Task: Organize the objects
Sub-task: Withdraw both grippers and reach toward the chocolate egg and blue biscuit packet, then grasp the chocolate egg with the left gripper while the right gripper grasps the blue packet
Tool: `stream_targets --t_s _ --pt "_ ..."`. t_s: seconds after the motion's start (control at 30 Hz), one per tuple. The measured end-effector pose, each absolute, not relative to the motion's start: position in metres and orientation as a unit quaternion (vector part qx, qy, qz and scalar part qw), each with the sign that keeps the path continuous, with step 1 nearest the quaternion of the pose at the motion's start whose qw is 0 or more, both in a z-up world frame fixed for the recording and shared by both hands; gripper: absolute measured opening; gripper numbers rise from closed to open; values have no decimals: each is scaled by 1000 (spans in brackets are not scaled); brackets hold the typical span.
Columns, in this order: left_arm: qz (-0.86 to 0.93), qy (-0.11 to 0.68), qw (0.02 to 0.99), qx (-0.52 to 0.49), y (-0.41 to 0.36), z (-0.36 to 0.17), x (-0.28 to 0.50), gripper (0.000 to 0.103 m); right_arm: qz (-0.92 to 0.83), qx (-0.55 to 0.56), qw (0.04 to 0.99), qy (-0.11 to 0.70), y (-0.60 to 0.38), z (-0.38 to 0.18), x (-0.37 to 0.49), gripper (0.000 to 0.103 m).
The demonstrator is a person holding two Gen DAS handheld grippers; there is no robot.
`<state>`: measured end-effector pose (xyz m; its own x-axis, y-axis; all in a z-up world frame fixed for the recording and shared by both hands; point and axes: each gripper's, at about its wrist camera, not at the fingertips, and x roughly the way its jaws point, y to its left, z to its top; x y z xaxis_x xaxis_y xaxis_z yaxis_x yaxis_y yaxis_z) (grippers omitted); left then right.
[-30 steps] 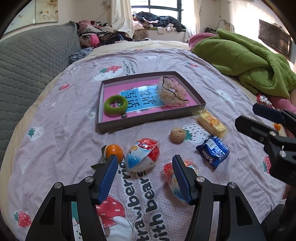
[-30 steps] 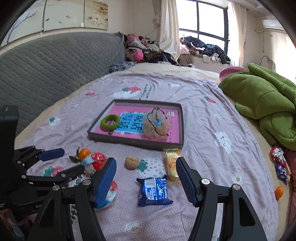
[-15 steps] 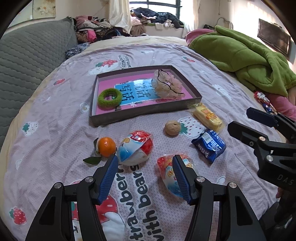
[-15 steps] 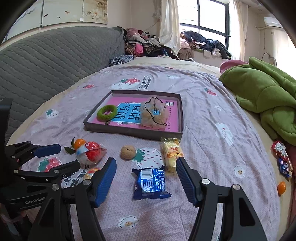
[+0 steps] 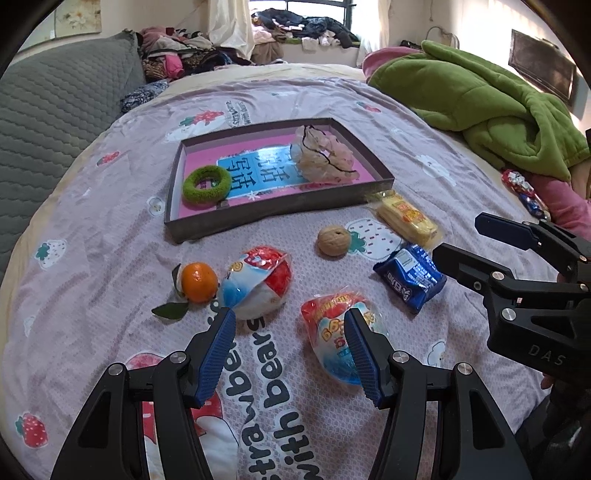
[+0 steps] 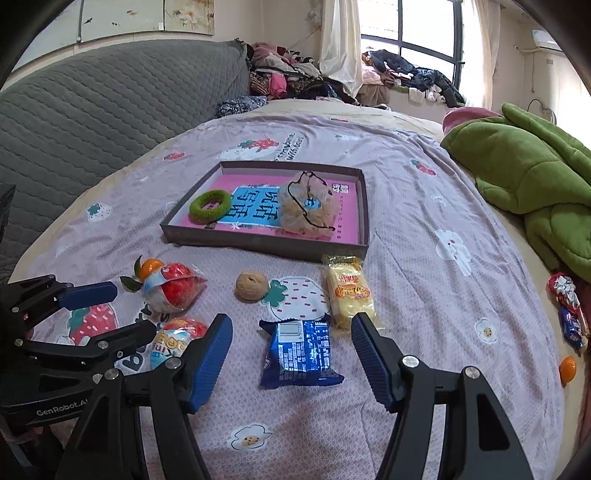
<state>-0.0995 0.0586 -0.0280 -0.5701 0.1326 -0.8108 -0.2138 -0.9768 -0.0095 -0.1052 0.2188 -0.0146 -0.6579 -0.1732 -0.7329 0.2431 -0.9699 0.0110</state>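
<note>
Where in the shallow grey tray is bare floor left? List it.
Free: the pink floor of the grey tray between the green fuzzy ring and the beige mesh pouch, plus the strip right of the pouch. Crowded: the bedspread in front, among the snack packets, walnut and orange.

Daylight from the window (image 6: 410, 33), blown out there; bed sheet (image 6: 406, 236) evenly lit, shadows soft. Focus sharp. Strong fisheye bending, black vignette at corners in both views.

Both wrist views look low across the bed, sharing the tray (image 5: 280, 218) (image 6: 266, 242) ahead.
</note>
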Motion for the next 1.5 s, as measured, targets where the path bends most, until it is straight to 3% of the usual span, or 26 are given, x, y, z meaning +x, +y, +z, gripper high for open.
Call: stream_targets --t_s 1.5 --pt "861 5 159 -484 86 -53 -101 63 -879 463 102 59 222 -71 -129 66"
